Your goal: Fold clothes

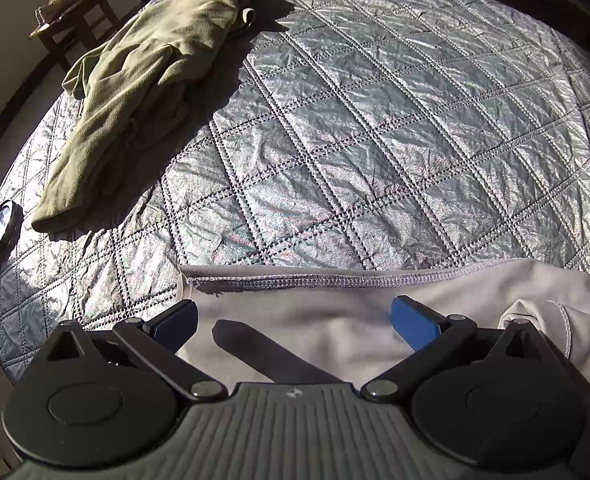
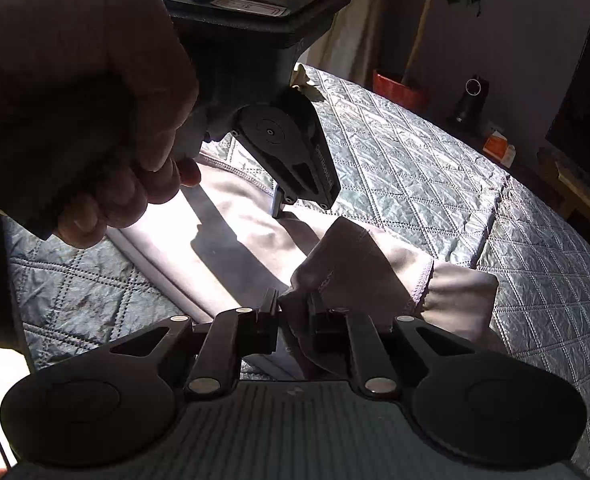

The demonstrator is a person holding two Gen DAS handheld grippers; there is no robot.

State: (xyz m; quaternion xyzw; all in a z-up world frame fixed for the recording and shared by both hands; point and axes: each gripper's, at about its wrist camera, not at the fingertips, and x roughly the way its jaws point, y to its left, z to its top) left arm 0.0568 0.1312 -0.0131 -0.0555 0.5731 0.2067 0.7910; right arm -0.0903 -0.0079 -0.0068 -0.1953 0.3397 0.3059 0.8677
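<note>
A pale lilac-grey garment (image 1: 335, 312) lies on the quilted bed, its stitched hem toward the bed's middle. My left gripper (image 1: 295, 322) is open just above it, blue pads spread wide, nothing between them. In the right wrist view the same garment (image 2: 251, 240) lies flat with one corner (image 2: 355, 256) lifted and folded over. My right gripper (image 2: 293, 308) is shut on that lifted fold. The left gripper (image 2: 281, 210) shows there too, held by a hand, its tips touching the garment's far part.
An olive-green garment (image 1: 143, 76) lies crumpled at the bed's far left. A wooden chair (image 1: 83, 12) stands beyond it. The silver quilted cover (image 1: 375, 140) spreads to the right. A red plant pot (image 2: 401, 90), a dark screen (image 2: 587, 120) and an orange box (image 2: 497, 146) stand beyond the bed.
</note>
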